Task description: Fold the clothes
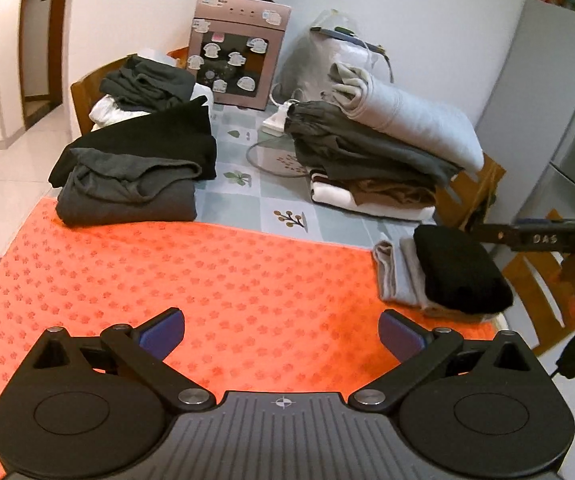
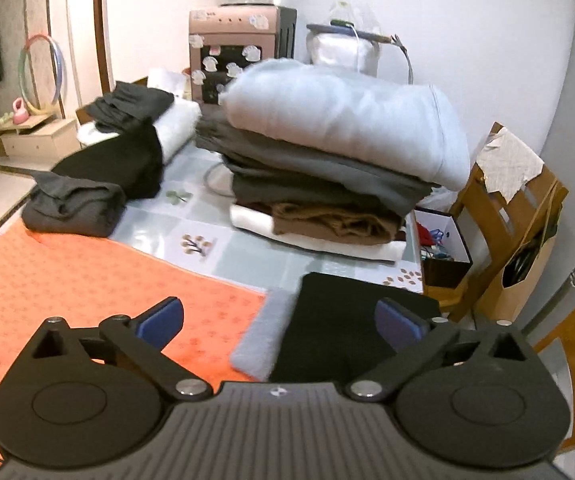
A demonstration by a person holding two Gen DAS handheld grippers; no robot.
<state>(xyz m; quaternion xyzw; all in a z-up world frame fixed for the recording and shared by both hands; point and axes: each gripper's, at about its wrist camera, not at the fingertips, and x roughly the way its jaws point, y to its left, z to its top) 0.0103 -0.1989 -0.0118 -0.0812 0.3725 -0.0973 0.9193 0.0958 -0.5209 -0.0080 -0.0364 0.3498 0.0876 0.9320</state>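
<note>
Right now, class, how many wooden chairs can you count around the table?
3: one at the far left behind the dark clothes, one at the right beside the tall stack, one nearest right. Others may be hidden.

Home dining area, lived-in: worktop (image 1: 243, 200) wearing a leaf-print cover, wooden chairs (image 2: 515, 216) standing around it, a sticker-covered water dispenser (image 1: 239, 52) sitting against the wall, a fridge (image 1: 567, 120) standing at the right, folded clothes stacks (image 2: 327, 168) piling up, a hula hoop (image 2: 41, 76) leaning in the next room.
</note>
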